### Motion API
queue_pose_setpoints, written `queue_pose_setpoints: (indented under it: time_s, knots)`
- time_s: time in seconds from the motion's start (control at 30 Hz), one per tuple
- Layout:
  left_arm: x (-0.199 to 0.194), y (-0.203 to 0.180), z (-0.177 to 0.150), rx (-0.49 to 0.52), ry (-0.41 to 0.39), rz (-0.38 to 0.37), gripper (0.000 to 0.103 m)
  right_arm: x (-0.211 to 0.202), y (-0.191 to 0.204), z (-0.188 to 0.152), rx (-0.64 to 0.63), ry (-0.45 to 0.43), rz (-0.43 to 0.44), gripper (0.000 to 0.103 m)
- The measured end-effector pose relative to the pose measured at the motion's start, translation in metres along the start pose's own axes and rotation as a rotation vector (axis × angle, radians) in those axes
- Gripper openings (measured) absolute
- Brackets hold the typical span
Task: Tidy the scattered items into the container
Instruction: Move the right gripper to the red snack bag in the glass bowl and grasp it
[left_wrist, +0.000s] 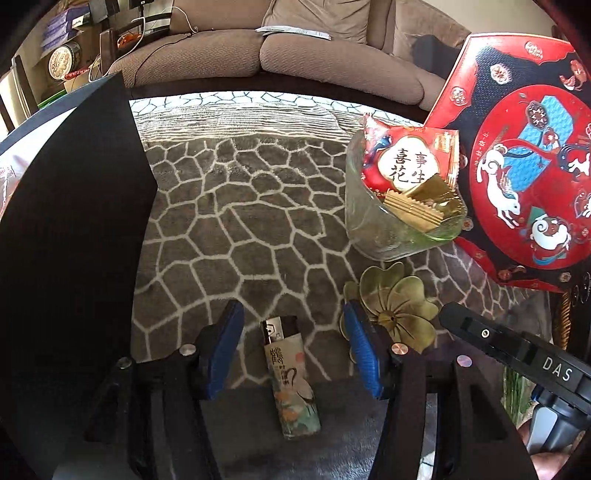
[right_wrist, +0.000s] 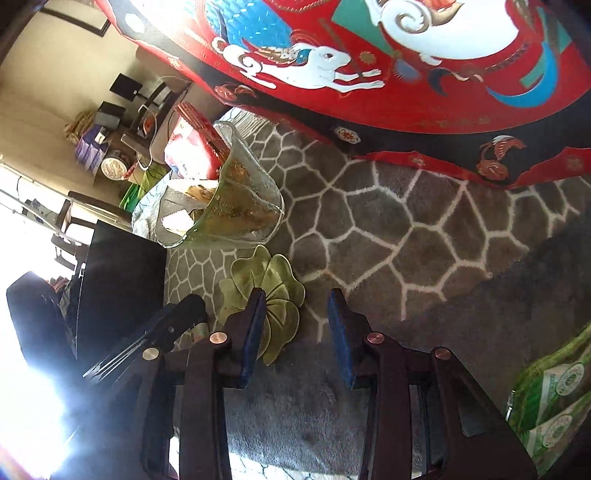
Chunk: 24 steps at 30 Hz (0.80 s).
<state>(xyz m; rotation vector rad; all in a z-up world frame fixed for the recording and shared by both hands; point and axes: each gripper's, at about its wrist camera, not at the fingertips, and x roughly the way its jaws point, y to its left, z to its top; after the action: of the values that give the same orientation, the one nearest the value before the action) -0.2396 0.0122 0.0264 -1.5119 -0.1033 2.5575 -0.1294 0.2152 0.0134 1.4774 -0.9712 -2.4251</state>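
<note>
While flat, lighter (left_wrist: 291, 380) lies lengthwise; metal head away | left gripper (left_wrist: 293, 343) straddles

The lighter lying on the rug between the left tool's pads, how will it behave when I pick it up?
The lighter looks stiff and probably light, a small hard body. Its glossy printed wrap may be slippery, so pinching across its flat sides seems safest. Lying flat on the shaggy rug, it seems unlikely to roll.
</note>
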Motion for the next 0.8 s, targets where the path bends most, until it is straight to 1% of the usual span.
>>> queue_pose_setpoints:
  time_s: [0.13,0.23,0.37,0.43,0.47,0.5,0.57,0.6,0.63,0.7,0.73,0.77,0.8]
  knots:
    - [0.011,-0.005,0.001,0.014,0.006,-0.009,0.057,0.007,0.006,0.0,-0.015,-0.013,-0.004,0.031]
    - [0.018,-0.004,0.0,0.006,0.013,-0.021,0.057,0.009,0.011,0.0,-0.028,-0.012,-0.014,0.03]
    - [0.019,-0.008,-0.003,0.02,-0.005,-0.009,0.057,0.009,0.016,-0.002,-0.04,-0.014,-0.025,0.027]
    - [0.019,-0.008,-0.003,0.013,-0.011,-0.011,0.057,0.01,0.019,-0.002,-0.048,-0.012,-0.034,0.023]
    - [0.019,-0.008,-0.003,0.012,-0.012,-0.013,0.057,0.011,0.02,-0.002,-0.054,-0.001,-0.035,0.017]
    - [0.019,-0.009,-0.003,0.014,-0.012,-0.018,0.057,0.012,0.021,-0.003,-0.059,0.001,-0.044,0.014]
    - [0.02,-0.012,-0.003,0.025,-0.014,-0.01,0.046,0.011,0.024,-0.005,-0.075,0.007,-0.066,0.013]
    - [0.021,-0.014,-0.002,0.031,-0.01,0.001,0.046,0.01,0.027,-0.005,-0.085,0.015,-0.082,0.013]
    - [0.02,-0.014,-0.001,0.03,-0.006,0.006,0.046,0.007,0.028,-0.004,-0.085,0.014,-0.098,0.014]
    - [0.017,-0.008,0.001,-0.007,-0.006,0.012,0.046,0.0,0.028,-0.002,-0.078,-0.006,-0.098,0.028]
    - [0.014,-0.002,0.003,-0.039,-0.007,0.005,0.049,-0.004,0.028,-0.001,-0.082,-0.022,-0.104,0.029]
    - [0.01,0.004,0.004,-0.071,-0.01,-0.024,0.052,-0.009,0.029,0.001,-0.089,-0.041,-0.116,0.029]
    - [0.006,0.01,0.005,-0.098,-0.016,-0.057,0.052,-0.015,0.03,0.003,-0.097,-0.063,-0.123,0.029]
